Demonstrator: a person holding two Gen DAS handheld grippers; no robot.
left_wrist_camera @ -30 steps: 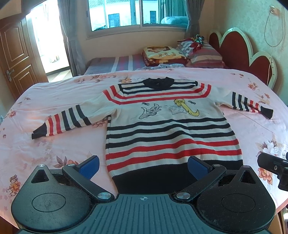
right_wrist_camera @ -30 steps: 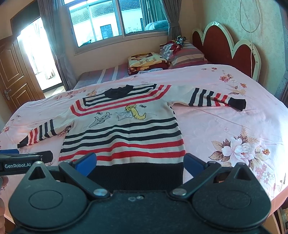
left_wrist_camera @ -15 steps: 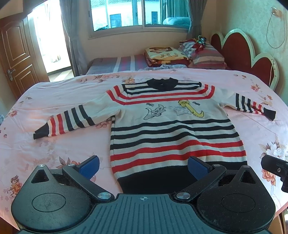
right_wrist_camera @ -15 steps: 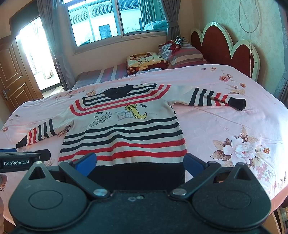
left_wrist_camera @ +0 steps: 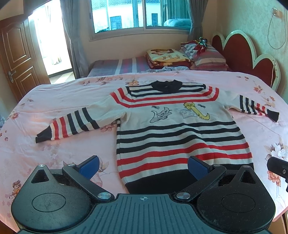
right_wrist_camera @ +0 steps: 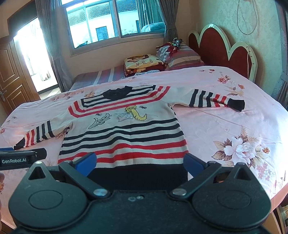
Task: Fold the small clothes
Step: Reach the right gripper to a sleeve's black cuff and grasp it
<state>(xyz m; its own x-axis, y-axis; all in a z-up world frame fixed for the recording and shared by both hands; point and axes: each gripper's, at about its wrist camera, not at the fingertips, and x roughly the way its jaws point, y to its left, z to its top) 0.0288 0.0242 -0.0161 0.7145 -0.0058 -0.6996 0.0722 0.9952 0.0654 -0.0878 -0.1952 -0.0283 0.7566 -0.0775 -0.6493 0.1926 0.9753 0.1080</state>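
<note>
Hovering at 6 o'clock, your left tool (left_wrist_camera: 143,166) and right tool (right_wrist_camera: 139,162) gape wide, empty, over the flat-spread striped knit sweater (left_wrist_camera: 180,129) on the pink floral bed (left_wrist_camera: 63,149), ready for folding.

the left gripper (left_wrist_camera: 143,166) was matte black, with blue pads (left_wrist_camera: 89,166) on its fingers, silver pivot screws and a ribbed grey-blue housing bearing a small crosshair mark. the right gripper (right_wrist_camera: 139,162) matched it, blue-padded and black. white "genrobot.ai" lettering (right_wrist_camera: 14,160) showed on the left gripper's side, left of the right gripper.

Bright window (left_wrist_camera: 140,16) daylight, fisheye-warped edges
</note>
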